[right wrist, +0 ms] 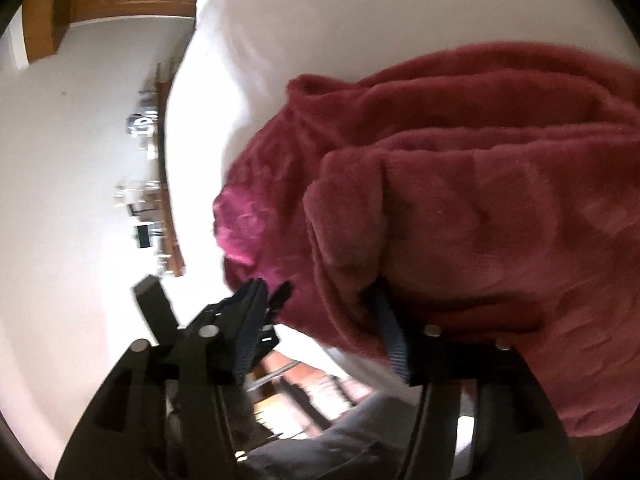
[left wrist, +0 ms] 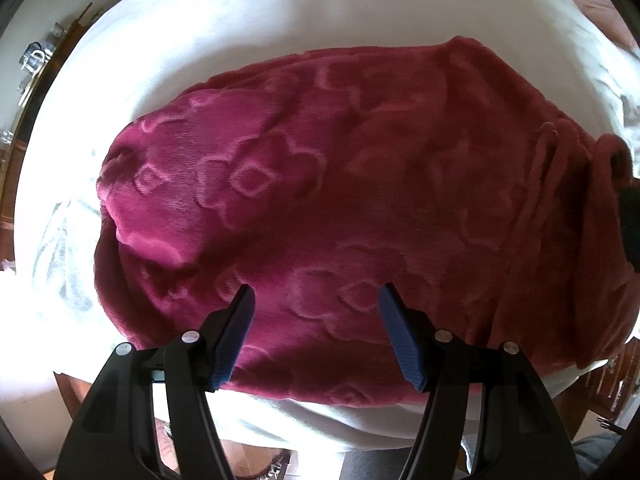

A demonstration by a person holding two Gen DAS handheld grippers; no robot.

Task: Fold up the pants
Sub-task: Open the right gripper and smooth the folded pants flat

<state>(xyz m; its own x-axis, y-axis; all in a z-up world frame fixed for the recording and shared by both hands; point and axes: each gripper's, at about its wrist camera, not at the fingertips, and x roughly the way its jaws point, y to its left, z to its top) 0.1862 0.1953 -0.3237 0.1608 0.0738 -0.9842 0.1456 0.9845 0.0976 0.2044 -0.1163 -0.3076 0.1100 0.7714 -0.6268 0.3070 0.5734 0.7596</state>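
The pants point(left wrist: 340, 184) are magenta fleece with an embossed flower pattern, lying folded in a broad pile on a white cloth point(left wrist: 240, 32). My left gripper point(left wrist: 316, 294) points down over their near part, its blue pads point(left wrist: 236, 336) apart and the fabric lying beneath them, not pinched. In the right wrist view the pants point(right wrist: 480, 200) bunch in thick folds at the right. My right gripper point(right wrist: 318, 294) stands open at the bundle's edge. A fold hangs between its fingers and covers the tip of the right finger point(right wrist: 394, 340). A dark part of the right gripper point(left wrist: 630, 220) shows at the left wrist view's right edge.
The white cloth point(right wrist: 320, 20) covers the table and drops off at the near edge point(left wrist: 320, 424). Wooden furniture with glassware point(left wrist: 36, 60) stands at the far left. Below the table edge I see wooden chair parts point(right wrist: 312, 392) and a person's grey clothing point(right wrist: 340, 440).
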